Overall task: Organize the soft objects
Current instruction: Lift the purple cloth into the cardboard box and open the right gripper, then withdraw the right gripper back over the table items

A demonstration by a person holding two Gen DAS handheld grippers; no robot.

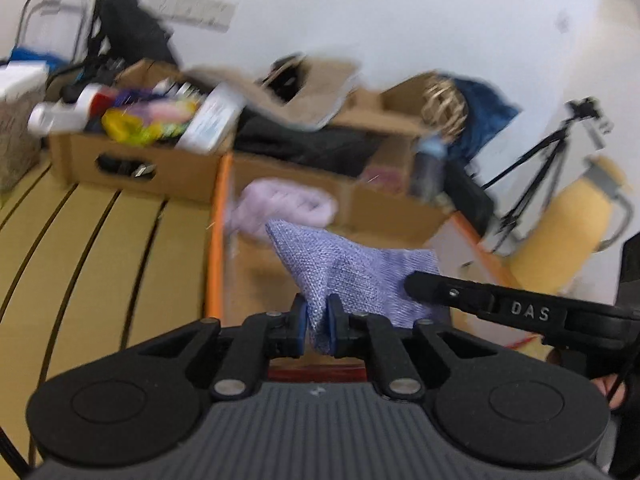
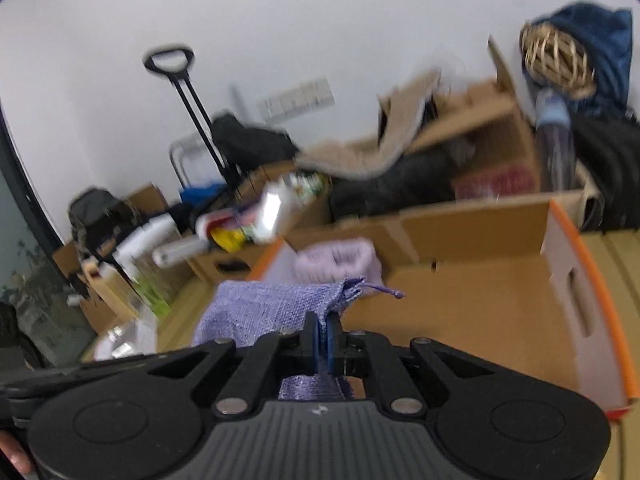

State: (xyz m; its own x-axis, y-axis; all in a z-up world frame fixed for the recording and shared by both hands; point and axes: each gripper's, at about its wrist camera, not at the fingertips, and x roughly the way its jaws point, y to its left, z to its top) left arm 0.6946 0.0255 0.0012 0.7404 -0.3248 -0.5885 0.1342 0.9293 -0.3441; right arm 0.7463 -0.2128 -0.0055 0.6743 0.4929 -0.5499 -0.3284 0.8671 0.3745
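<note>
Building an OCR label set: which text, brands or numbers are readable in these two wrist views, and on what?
"DAS": raised letters on the right gripper finger, seen in the left wrist view.
White bottles and packs in the cardboard box: print too blurred to read.
Wall plate: blurred, nothing legible.
Nothing else readable.

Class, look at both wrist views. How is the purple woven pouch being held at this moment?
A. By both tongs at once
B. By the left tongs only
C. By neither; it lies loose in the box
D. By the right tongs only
A: the purple woven pouch is pinched between the pads of the left tongs, and the right tongs clamp its gathered drawstring end.
</note>
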